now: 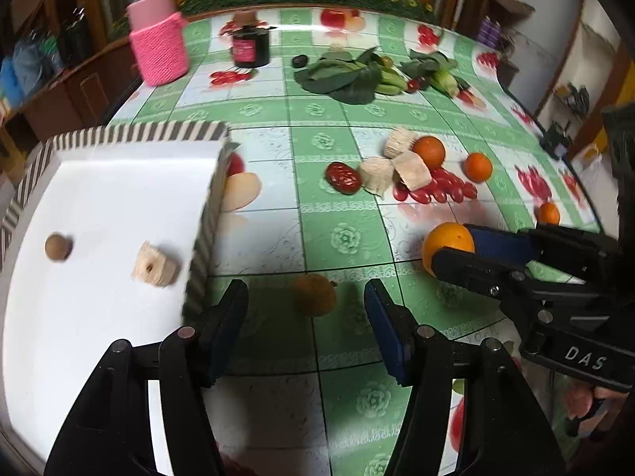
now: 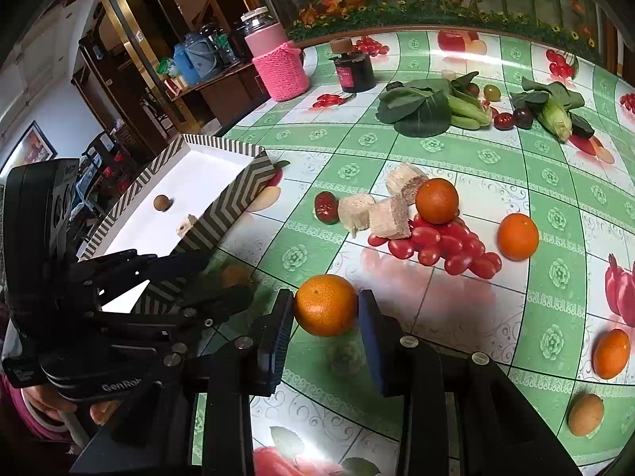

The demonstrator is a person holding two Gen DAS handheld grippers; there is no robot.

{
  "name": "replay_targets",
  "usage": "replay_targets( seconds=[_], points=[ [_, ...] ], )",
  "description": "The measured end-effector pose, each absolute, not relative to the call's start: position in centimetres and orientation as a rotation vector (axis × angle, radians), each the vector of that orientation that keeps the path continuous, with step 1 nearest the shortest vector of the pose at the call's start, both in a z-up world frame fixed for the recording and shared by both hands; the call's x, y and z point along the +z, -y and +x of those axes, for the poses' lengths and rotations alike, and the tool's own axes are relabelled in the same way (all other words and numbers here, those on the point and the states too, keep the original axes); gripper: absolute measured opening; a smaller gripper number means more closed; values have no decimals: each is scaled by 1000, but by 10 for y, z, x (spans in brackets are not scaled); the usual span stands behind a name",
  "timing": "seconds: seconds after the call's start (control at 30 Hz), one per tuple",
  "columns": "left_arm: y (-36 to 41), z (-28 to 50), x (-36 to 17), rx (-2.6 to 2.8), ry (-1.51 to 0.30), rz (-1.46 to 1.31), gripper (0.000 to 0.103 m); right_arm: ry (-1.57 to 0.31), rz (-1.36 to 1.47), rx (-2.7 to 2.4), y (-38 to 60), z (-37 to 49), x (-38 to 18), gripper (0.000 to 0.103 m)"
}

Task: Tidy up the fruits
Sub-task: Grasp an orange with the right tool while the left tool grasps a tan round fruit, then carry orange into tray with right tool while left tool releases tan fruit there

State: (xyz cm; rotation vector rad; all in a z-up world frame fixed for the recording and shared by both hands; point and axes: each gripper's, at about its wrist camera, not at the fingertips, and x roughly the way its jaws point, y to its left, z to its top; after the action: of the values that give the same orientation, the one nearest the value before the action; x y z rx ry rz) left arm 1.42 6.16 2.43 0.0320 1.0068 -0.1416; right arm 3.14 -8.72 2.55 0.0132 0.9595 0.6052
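Right gripper (image 2: 326, 309) with both blue pads closed against the sides of an orange (image 2: 325, 304), which sits between the fingertips just above the green-and-white tablecloth (image 2: 436, 150); in the left wrist view the same orange (image 1: 446, 246) appears at the tip of the right gripper (image 1: 452, 252). Left gripper (image 1: 306, 309) with jaws spread wide and holding nothing; a small brown round fruit (image 1: 315, 294), blurred, lies on the cloth between its fingertips, whether touching either pad cannot be told. The left gripper (image 2: 222, 277) stands just beside the striped box.

Counts: four oranges in the right wrist view, namely the gripped one, one (image 2: 436, 200) resting on the cherry tomatoes (image 2: 448, 246), one (image 2: 517, 236) just right of them, and one (image 2: 611, 353) near the right edge. Three pale cut blocks (image 2: 391, 210) clustered beside a red date (image 2: 326, 207). One tan oval fruit (image 2: 585, 414) at lower right.

Container: striped box (image 1: 139, 131) with white floor, holding two items well apart, a small brown ball (image 1: 58, 247) and one pale cut block with a hole (image 1: 154, 269).

Far side of table: leafy greens (image 2: 416, 111), a pink sleeved bottle (image 2: 278, 67), a dark jar (image 2: 354, 71)
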Motion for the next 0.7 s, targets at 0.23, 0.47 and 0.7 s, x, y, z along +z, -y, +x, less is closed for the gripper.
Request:
replay_targets(
  seconds=[0.23, 0.47, 0.7],
  points=[
    [-59, 17, 16, -159, -1015, 42, 22, -964, 25, 603, 91, 32, 22, 34],
    [-67, 3, 36, -159, -980, 28, 22, -950, 14, 622, 82, 25, 29, 34],
    [-87, -9, 54, -103, -949, 48, 22, -920, -1, 648, 60, 13, 42, 34]
  ],
)
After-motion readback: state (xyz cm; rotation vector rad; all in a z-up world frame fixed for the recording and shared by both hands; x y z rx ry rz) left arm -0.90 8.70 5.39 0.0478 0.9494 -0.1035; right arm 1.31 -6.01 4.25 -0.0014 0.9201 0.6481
